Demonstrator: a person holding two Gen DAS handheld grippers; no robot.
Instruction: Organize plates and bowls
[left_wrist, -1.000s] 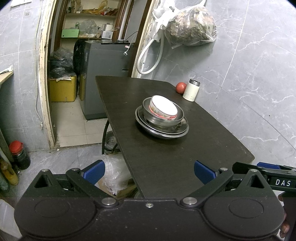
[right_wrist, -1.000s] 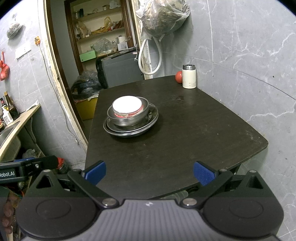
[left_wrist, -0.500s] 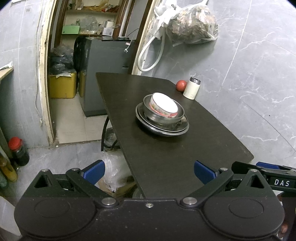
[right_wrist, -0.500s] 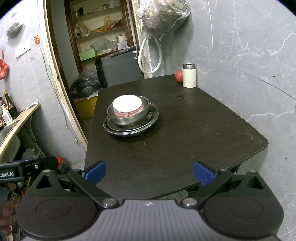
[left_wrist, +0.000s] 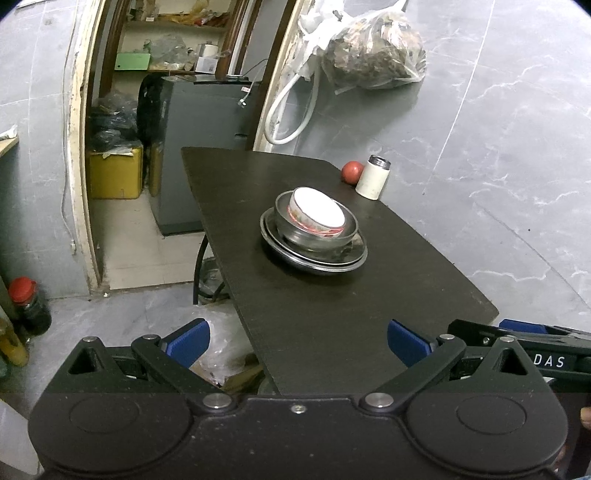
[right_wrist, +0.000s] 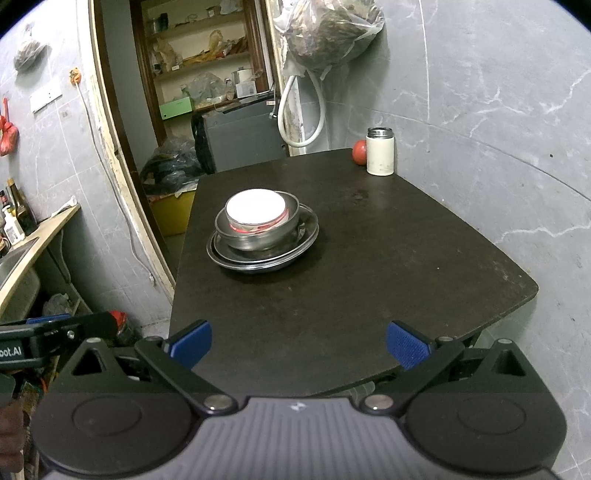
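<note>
On the dark table (left_wrist: 332, 317) (right_wrist: 369, 288) stands one stack: steel plates (left_wrist: 314, 260) (right_wrist: 266, 258) at the bottom, a steel bowl (left_wrist: 317, 236) (right_wrist: 255, 236) on them, and a white bowl with a red pattern (left_wrist: 317, 214) (right_wrist: 256, 212) nested on top. My left gripper (left_wrist: 297, 341) hovers open at the table's near edge, well short of the stack, nothing between its blue pads. My right gripper (right_wrist: 299, 341) is likewise open and empty over the near edge. The right gripper's side shows at the left wrist view's right edge.
A white canister (left_wrist: 373, 177) (right_wrist: 380, 151) and a red round fruit (left_wrist: 351, 171) (right_wrist: 359, 152) sit at the table's far corner by the marble wall. Behind is a doorway with a grey appliance (left_wrist: 199, 147), a yellow box (left_wrist: 114, 173), and a hanging bag (left_wrist: 373, 55). A counter with a sink (right_wrist: 22, 251) lies left.
Both grippers have drawn slightly back and up from the table; the stack looks a little farther away. Nothing on the table has moved.
</note>
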